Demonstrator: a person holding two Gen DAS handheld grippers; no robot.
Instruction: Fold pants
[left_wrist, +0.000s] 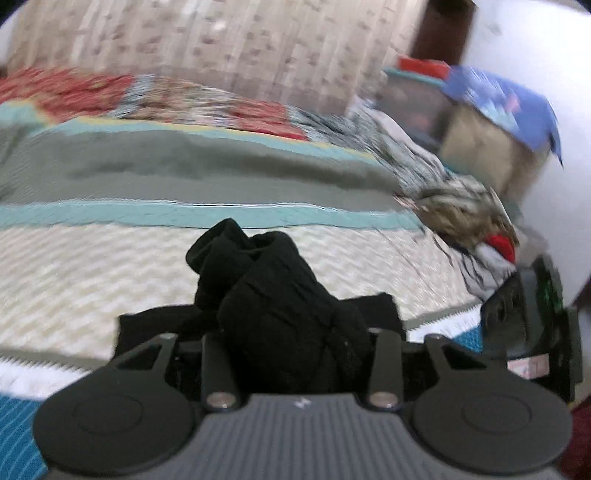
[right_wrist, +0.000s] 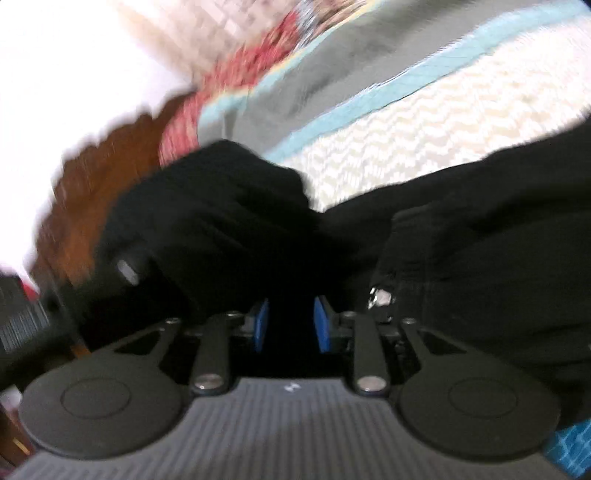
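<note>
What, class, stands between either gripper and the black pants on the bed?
Nothing visible does. The left gripper already has a bunch of the black pants between its fingers, and black cloth fills the gap between the right gripper's blue pads. Beyond them lies only the patterned bedspread.

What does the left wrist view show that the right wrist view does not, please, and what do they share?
Only the left wrist view shows the patterned curtain, a blue cloth draped over a box, and the other gripper's body at the right edge. Only the right wrist view shows blue pads on the right gripper fingers, a metal fastener on the pants, and brown wood. Both show bunched black pants between a gripper's fingers, above the cream, teal and grey bedcover.
</note>
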